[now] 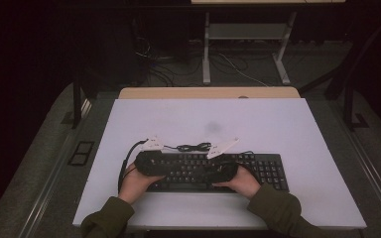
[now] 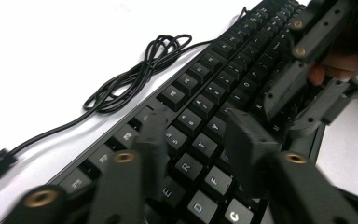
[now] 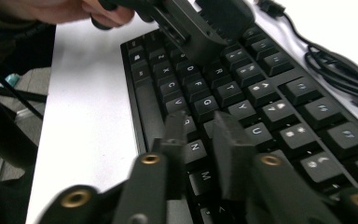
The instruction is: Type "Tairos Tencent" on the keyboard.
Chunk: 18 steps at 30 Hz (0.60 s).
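A black keyboard lies near the front edge of the white table top. Its coiled black cable rests just behind it. My left gripper hovers low over the keyboard's left half, and in the left gripper view my left gripper has its jaws apart above the letter keys, holding nothing. My right gripper is over the middle keys and points toward the left one. In the right gripper view my right gripper shows a narrow gap between its jaws, with only keys beneath.
The cable's loops lie on the white surface beside the keyboard's back edge. A wooden table edge shows behind the white top. Past it are dark floor, loose cables and a metal stand. Bare white surface stretches behind the keyboard.
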Each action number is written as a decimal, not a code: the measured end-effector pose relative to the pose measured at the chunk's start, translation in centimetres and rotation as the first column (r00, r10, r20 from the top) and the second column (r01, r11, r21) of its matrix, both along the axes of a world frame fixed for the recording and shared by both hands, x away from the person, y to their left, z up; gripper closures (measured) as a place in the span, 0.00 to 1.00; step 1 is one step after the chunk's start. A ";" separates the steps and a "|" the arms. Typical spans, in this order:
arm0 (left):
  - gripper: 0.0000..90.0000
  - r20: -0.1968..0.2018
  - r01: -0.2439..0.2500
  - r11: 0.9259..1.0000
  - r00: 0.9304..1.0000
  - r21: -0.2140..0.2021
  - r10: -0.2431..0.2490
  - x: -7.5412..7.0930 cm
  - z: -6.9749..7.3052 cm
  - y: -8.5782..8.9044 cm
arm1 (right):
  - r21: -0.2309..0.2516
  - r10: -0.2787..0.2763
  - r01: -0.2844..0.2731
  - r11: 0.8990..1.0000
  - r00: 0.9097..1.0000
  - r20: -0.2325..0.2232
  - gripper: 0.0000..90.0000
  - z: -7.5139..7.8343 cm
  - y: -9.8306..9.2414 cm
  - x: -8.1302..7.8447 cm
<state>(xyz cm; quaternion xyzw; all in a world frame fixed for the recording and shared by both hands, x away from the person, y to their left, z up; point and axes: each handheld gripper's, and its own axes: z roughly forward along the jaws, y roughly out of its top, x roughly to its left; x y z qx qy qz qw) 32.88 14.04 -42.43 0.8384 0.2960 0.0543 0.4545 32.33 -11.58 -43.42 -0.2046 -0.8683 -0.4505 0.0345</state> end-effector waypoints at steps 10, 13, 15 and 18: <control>0.99 -0.002 0.050 0.999 0.999 0.016 -0.050 0.4 -0.2 -1.4 | 0.057 -0.050 0.050 0.997 0.999 -0.005 0.53 0.4 -1.3 0.3; 0.99 -0.009 0.052 0.998 0.999 0.031 -0.052 0.5 -0.4 -1.5 | 0.065 -0.070 0.070 0.995 0.998 -0.008 0.42 0.5 -1.7 0.5; 0.99 -0.009 0.055 0.998 0.998 0.042 -0.055 0.5 -0.6 -1.6 | 0.073 -0.084 0.084 0.994 0.996 -0.004 0.38 0.5 -2.0 0.5; 0.99 -0.026 0.056 0.997 0.998 0.048 -0.055 0.5 -0.8 -1.6 | 0.089 -0.101 0.101 0.991 0.995 -0.001 0.35 0.7 -2.5 0.7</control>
